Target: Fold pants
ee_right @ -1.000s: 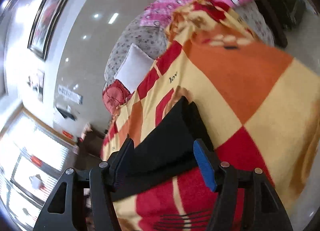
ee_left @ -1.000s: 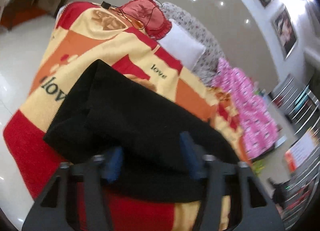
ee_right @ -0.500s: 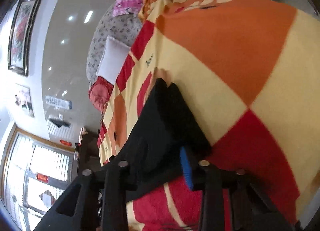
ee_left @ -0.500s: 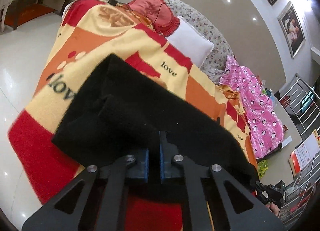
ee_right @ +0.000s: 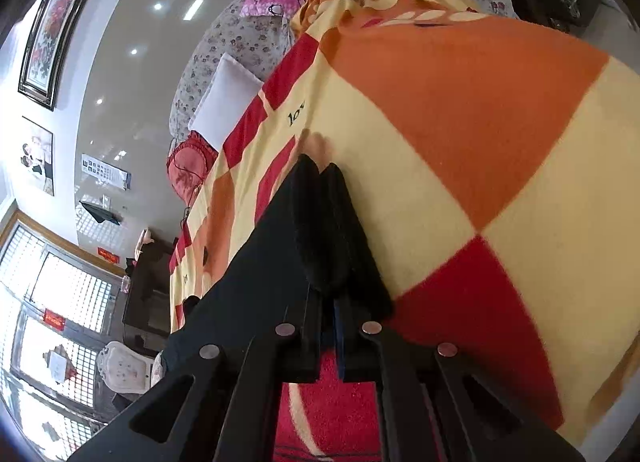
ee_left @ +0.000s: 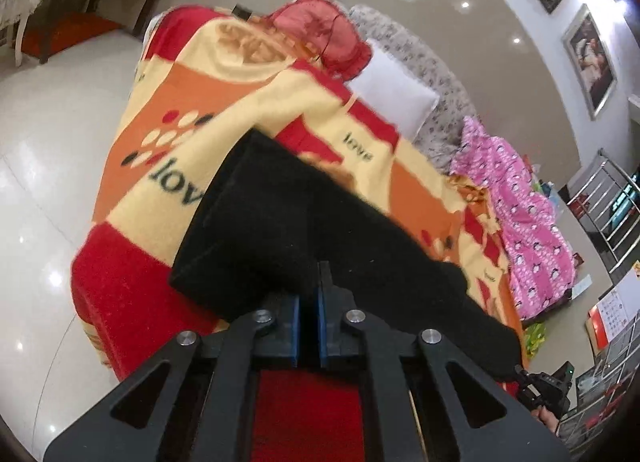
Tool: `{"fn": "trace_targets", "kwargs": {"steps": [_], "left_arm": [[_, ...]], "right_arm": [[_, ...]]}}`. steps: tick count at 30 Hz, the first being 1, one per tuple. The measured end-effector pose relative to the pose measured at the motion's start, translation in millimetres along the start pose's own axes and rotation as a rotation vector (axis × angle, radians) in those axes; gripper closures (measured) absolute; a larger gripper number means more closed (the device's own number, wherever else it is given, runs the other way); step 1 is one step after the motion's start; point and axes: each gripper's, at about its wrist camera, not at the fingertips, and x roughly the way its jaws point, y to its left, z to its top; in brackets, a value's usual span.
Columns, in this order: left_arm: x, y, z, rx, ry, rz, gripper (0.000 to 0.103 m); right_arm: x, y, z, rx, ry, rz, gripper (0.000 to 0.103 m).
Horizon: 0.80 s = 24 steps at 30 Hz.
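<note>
Black pants (ee_left: 304, 222), part-folded, on a patterned blanket (ee_left: 248, 102) over a bed.
Left tool (ee_left: 308, 302) clenched on the near edge of the pants; right tool (ee_right: 328, 302) clenched on their thick folded end. White pillow (ee_left: 394, 92) lay beyond.

left gripper (ee_left: 309, 298) jaws, wide apart a second ago, now clamped on the near edge of the black pants (ee_left: 304, 230), right gripper (ee_right: 329, 302) likewise closed on the pants' near corner and lower toward the blanket (ee_right: 500, 150)
</note>
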Motion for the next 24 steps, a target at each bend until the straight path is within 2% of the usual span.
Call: {"fn": "trace_targets", "kwargs": {"steps": [2, 5, 9, 14, 19, 24], "left_arm": [[-1, -1, -3, 0.007, -0.006, 0.015, 0.099], [13, 11, -11, -0.035, 0.045, 0.049, 0.099], [-3, 4, -13, -0.016, -0.017, 0.034, 0.099], [-7, 12, -23, -0.052, -0.026, 0.011, 0.099], [-20, 7, -27, -0.091, -0.041, -0.074, 0.099], [-30, -3, -6, -0.083, -0.070, -0.175, 0.099]], "right_arm": [[-3, 5, -1, -0.036, -0.024, 0.001, 0.100], [0, 1, -3, -0.035, -0.014, -0.017, 0.100], [-8, 4, -2, -0.042, -0.033, -0.021, 0.100], [-16, 0, -1, -0.054, -0.068, -0.037, 0.100], [-17, -7, 1, -0.038, -0.078, -0.032, 0.100], [-16, -10, 4, -0.003, -0.090, 0.002, 0.100]]}}
